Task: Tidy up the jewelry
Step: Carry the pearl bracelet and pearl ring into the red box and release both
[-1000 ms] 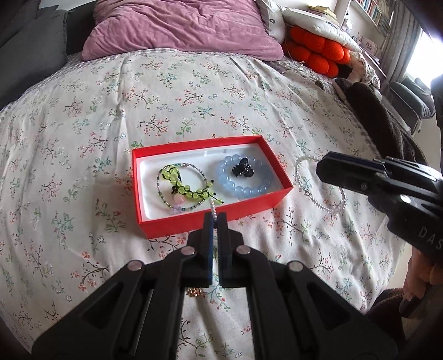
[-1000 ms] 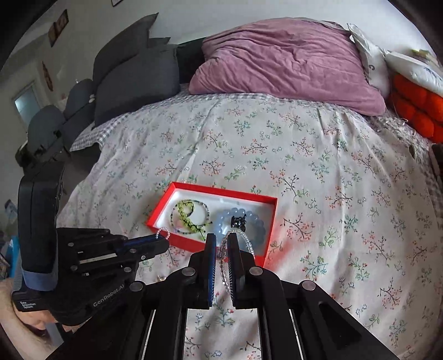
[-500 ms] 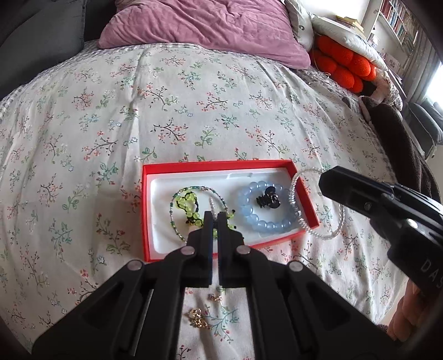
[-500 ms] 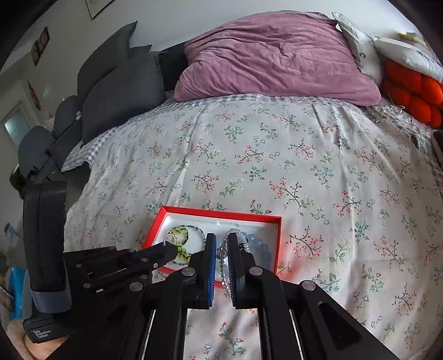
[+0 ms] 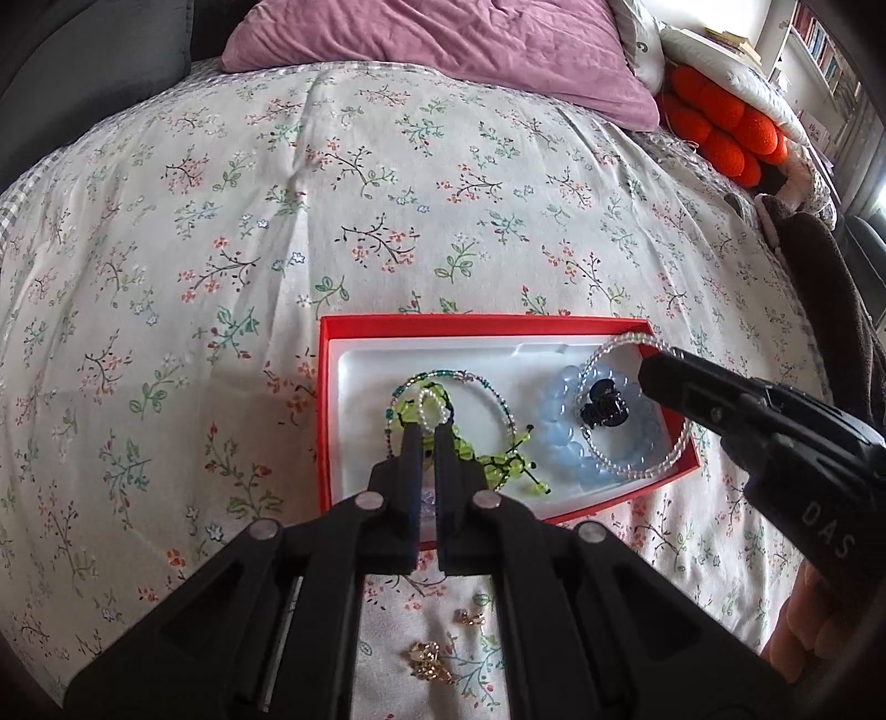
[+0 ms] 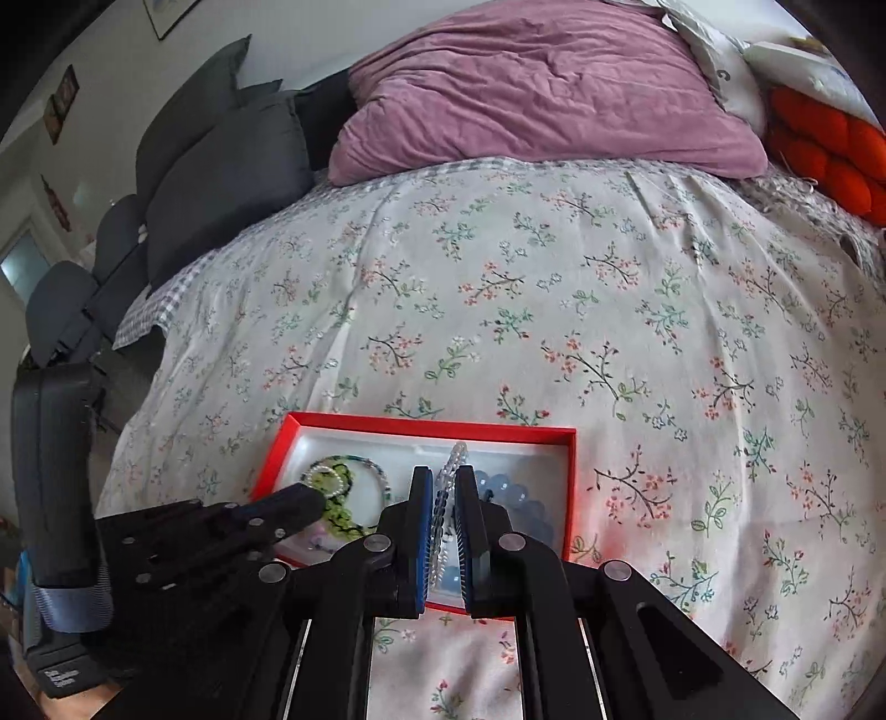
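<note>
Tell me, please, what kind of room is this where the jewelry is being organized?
Most likely a bedroom: the red box sits on a bed with a floral cover, a purple pillow lies at its head, and grey cushions stand beside it.

Matt black plastic on the left gripper (image 5: 425, 437) and right gripper (image 6: 444, 487), with dull metal rivets. Soft printed cotton-like cloth over the floral bedspread (image 5: 387, 194). Smooth red cardboard jewelry box (image 5: 326, 399) with a matt white lining. Glossy translucent pale-blue bead bracelet (image 5: 559, 437); shiny clear bead bracelet (image 5: 631, 471); glassy lime-green bead bracelet (image 5: 498, 462). Plush mauve velvet pillow (image 6: 542, 88).
</note>
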